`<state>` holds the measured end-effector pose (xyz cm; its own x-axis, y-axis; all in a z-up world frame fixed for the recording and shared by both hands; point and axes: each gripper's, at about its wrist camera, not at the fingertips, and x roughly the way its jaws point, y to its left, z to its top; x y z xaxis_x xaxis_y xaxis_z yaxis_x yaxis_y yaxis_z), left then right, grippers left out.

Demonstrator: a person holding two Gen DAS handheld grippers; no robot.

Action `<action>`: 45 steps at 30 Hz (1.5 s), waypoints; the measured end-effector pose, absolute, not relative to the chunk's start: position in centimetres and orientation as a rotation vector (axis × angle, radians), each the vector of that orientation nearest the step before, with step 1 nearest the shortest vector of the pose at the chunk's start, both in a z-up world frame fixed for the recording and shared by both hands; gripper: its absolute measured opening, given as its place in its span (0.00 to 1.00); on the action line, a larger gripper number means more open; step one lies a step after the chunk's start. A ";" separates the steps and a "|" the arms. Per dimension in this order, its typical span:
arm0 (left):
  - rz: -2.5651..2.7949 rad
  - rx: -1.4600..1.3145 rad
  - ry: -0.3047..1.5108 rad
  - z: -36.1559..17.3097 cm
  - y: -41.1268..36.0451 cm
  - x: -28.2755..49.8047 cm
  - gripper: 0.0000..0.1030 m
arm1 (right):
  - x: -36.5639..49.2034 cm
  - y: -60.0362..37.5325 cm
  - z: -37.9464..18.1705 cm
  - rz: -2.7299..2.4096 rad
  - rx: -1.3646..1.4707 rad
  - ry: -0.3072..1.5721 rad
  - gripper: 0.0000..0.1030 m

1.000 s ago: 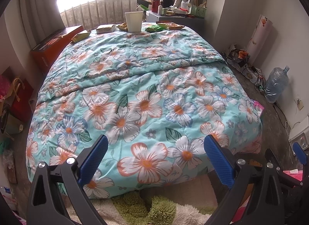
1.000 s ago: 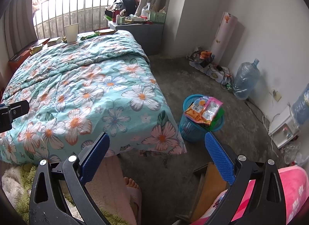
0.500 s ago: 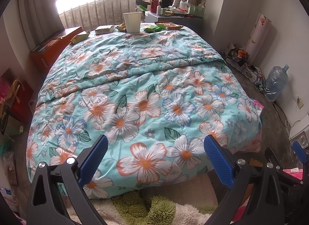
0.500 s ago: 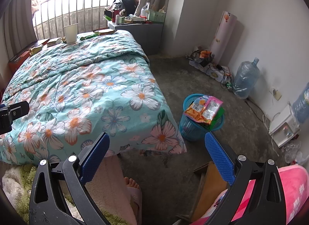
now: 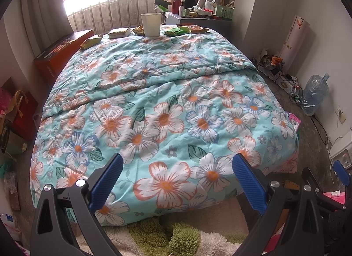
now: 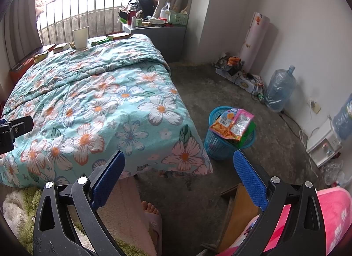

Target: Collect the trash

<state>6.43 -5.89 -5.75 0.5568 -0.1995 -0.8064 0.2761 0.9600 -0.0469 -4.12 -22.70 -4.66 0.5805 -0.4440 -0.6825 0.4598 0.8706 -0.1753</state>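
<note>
Trash lined up along the far edge of the bed: white paper cup (image 5: 151, 24) standing upright, yellow-green snack packet (image 5: 90, 42) out to its left, flat wrapped packet (image 5: 119, 33) between them, another wrapper (image 5: 138, 30) tucked just beside the cup, green packet (image 5: 175, 32) and orange packet (image 5: 193, 29) off to its right. All resting on the floral quilt (image 5: 162, 110), well apart from both tools. Left gripper (image 5: 176, 181) held low at the foot of the bed, blue pads spread wide, nothing between them. Right gripper (image 6: 178, 179) likewise splayed apart and empty, hanging over the bare floor by the bed's near corner. Blue basket (image 6: 216, 146) on the floor just past that corner, already stuffed, an orange packet and a pink packet (image 6: 241, 121) poking over its rim. Bare foot in a slipper (image 6: 151, 214) visible under the right tool, green shaggy rug (image 5: 167, 236) below the left. Water jug (image 6: 279, 90) against the wall, cluttered side table (image 6: 154, 30) beyond the bed's far corner
</note>
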 end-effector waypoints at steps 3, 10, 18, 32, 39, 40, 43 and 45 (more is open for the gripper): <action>-0.281 0.089 0.939 -5.8 -5.9 6.5 0.95 | -4.1 -22.7 -4.7 -0.528 0.021 0.792 0.92; -0.276 0.087 0.939 -5.7 -5.8 6.5 0.95 | -4.1 -22.7 -4.7 -0.528 0.022 0.791 0.92; -0.271 0.088 0.937 -5.6 -5.7 6.7 0.95 | -4.1 -22.8 -4.6 -0.527 0.023 0.792 0.92; -0.276 0.096 0.945 -5.9 -5.9 6.7 0.95 | -4.1 -22.8 -4.6 -0.526 0.024 0.794 0.92; -0.276 0.096 0.946 -6.1 -5.9 6.7 0.95 | -4.1 -22.9 -4.7 -0.526 0.026 0.794 0.92; -0.275 0.096 0.946 -6.0 -5.9 6.7 0.95 | -4.1 -22.9 -4.7 -0.526 0.026 0.794 0.92; -0.275 0.096 0.947 -6.0 -5.8 6.7 0.95 | -4.1 -22.9 -4.6 -0.525 0.025 0.794 0.92; -0.276 0.096 0.947 -6.0 -5.8 6.7 0.95 | -4.1 -22.9 -4.6 -0.524 0.027 0.794 0.92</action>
<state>6.72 -5.85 -6.03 0.5520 -0.1913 -0.8116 0.2747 0.9607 -0.0397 -4.13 -22.87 -4.64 0.5801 -0.4386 -0.6863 0.4587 0.8722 -0.1697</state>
